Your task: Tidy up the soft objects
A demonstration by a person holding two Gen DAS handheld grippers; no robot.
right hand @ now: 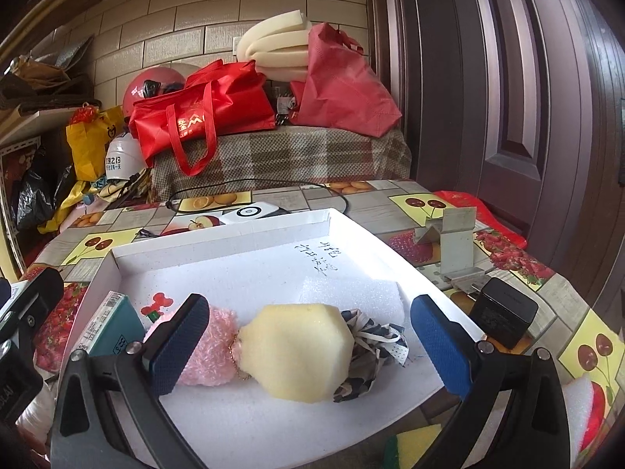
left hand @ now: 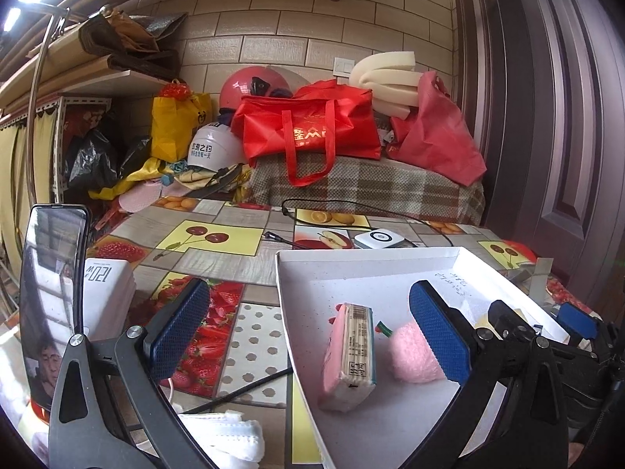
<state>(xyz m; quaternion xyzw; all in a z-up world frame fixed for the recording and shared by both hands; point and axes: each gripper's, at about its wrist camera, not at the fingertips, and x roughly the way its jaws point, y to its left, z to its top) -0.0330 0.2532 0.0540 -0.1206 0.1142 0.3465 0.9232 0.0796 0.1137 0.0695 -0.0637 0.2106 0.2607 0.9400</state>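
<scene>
**Mei:** Tissues first, from the left wrist view: the pink tissue pack with the barcode label [left hand: 349, 355] lies inside the shallow white cardboard tray [left hand: 291, 336], with the fluffy pink plush toy [left hand: 414, 355] just beside it. The left claw [left hand: 308, 336] is spread wide and holds nothing; one blue pad sits over the fruit-print surface [left hand: 218, 246], the other over the tray. A white face mask [left hand: 230, 435] lies outside, near the tray's front corner.

**Jun:** That mask looks like the next soft item. The left claw would need to swing down and left, and pinch the bunched fabric rather than a loose strap.

**Mei:** From the right wrist view, the pale yellow foam sponge [right hand: 300, 351] touches the plush toy on one side and a crumpled patterned mask [right hand: 371, 355] on the other, all in the tray. The right claw [right hand: 308, 340] hangs level just in front of them, fully parted, empty, straddling the row.

**Jun:** A yellow-green sponge [right hand: 414, 445] shows at the bottom edge, outside the tray. Lifting it clear over the rim avoids knocking the row.
</scene>
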